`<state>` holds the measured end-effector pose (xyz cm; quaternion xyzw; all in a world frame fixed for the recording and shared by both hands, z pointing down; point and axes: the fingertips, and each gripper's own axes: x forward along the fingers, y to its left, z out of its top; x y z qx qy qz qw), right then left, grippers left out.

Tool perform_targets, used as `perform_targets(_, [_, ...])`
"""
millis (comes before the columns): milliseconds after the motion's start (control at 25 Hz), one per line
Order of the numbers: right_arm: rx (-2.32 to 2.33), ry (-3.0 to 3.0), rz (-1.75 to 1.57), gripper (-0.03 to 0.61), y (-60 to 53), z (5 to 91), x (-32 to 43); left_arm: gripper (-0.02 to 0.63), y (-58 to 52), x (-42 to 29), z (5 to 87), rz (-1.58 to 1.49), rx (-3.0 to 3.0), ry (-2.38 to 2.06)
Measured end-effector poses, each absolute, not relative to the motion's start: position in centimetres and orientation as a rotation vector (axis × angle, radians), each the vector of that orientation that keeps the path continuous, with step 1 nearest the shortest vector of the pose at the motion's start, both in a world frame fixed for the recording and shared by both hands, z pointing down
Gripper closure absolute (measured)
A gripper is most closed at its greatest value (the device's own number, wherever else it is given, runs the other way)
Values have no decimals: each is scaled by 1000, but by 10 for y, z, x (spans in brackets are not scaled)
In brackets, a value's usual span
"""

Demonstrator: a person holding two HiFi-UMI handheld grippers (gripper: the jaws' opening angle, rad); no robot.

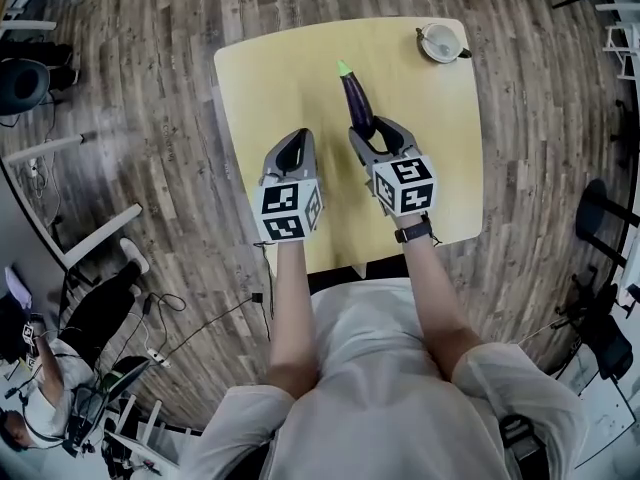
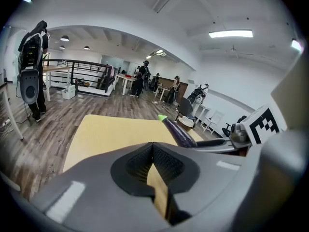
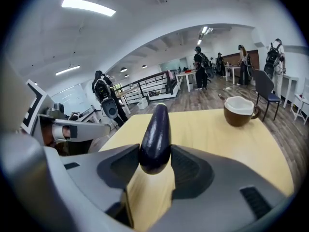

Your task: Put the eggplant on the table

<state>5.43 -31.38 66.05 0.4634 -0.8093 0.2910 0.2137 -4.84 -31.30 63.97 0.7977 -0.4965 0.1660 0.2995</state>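
Note:
A dark purple eggplant (image 1: 357, 99) with a green stalk end sticks out forward over the yellow table (image 1: 260, 78). My right gripper (image 1: 373, 130) is shut on its thick end. In the right gripper view the eggplant (image 3: 155, 135) is clamped between both pads (image 3: 186, 166). The frames do not show whether it touches the tabletop. My left gripper (image 1: 291, 144) hovers beside it on the left, over the table. Its jaws (image 2: 153, 151) are shut with nothing between them. From the left gripper view the eggplant (image 2: 177, 132) and right gripper (image 2: 219, 143) show on the right.
A brown cup (image 1: 440, 42) with a white inside stands at the table's far right corner, also seen as the cup (image 3: 240, 110) in the right gripper view. Wooden floor surrounds the table. People and chairs stand farther off in the room.

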Motion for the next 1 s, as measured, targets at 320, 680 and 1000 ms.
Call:
perform_targets(320, [1246, -2198, 864, 374, -310, 698, 51, 603, -314, -52, 669, 453, 2064, -1317])
perform_targets(680, [1205, -2171, 852, 375, -309, 718, 45, 604, -313, -50, 686, 480, 2046, -1306])
perform_targets(1000, [1157, -2137, 811, 374, -301, 733, 44, 604, -307, -44, 688, 482, 2046, -1299])
